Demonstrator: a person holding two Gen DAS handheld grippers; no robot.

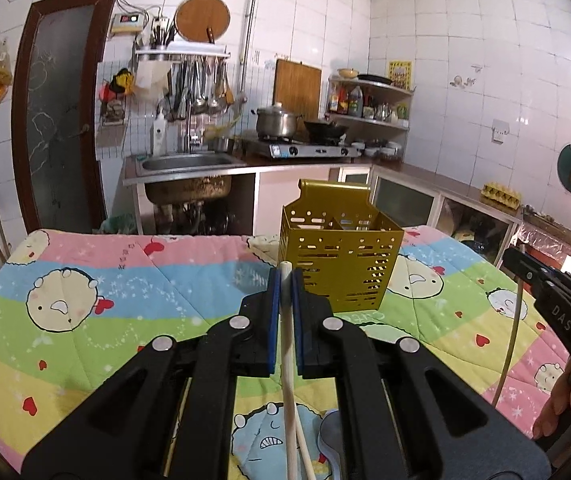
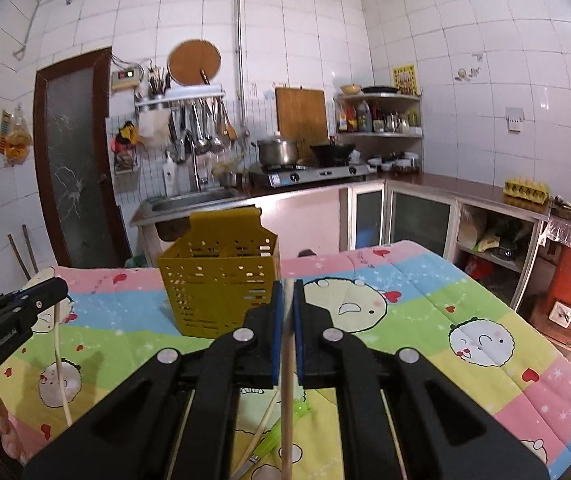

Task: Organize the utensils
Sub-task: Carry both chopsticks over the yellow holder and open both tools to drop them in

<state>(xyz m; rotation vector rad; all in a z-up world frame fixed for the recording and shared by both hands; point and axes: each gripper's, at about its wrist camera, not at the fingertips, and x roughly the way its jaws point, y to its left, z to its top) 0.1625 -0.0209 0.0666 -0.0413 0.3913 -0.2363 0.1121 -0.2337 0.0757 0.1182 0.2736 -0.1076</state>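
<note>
Both grippers are loaded and up over the cartoon quilt (image 1: 85, 280)! The left gripper (image 1: 285, 280) has its blue pads (image 1: 273, 312) clamped on a pale chopstick (image 1: 287, 360), the stick running back toward the camera with its tip poking just past the fingertips, and the right gripper (image 2: 285, 292) is pinched the same way on a second chopstick (image 2: 287, 400). The target sits ahead: the gold perforated caddy (image 1: 341, 264), upright on the quilt, divided into compartments, just right of the left gripper's line and just left of the right one's. More utensils wait below on the quilt, another pale stick (image 2: 261, 428) and something green (image 2: 281, 436) (a fork or spoon, too hidden to tell). Now the risks, as I judge them: each stick is held near its top end, so the long free end can swing and catch the caddy's rim instead of dropping into a slot. The caddy looks light and stands on soft padding, so a sideways knock could tip it. And with both grippers converging on one opening, they could collide.
</note>
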